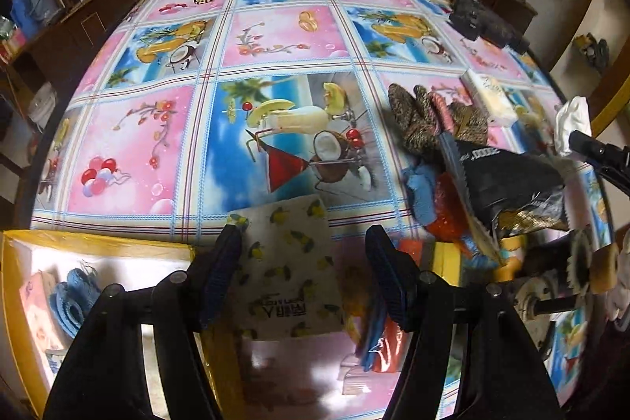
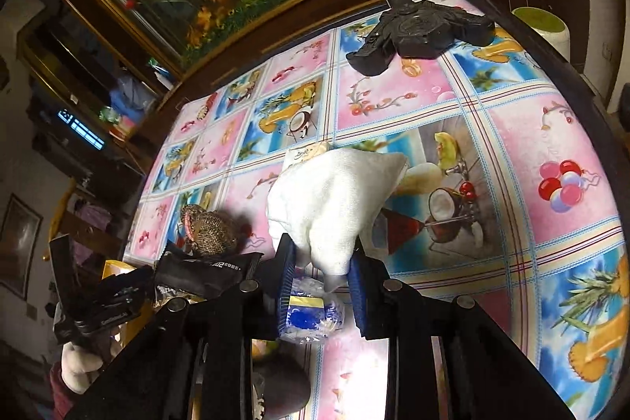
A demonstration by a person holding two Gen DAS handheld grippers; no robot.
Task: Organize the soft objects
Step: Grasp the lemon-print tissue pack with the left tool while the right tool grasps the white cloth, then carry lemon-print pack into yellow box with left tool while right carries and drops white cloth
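Note:
In the left wrist view my left gripper is shut on a lemon-print tissue pack, held over the table's near edge. My right gripper is shut on a crumpled white cloth, lifted off the tablecloth; the same cloth shows at the right of the left wrist view. A pile lies between them: a brown knitted piece, a black snack packet, a blue cloth and something orange-red. A white tissue pack lies behind the pile.
A yellow box at the near left holds a blue knitted item and a pink pack. A black device sits at the far edge of the picture-print tablecloth. A clear bag with blue print lies under my right gripper.

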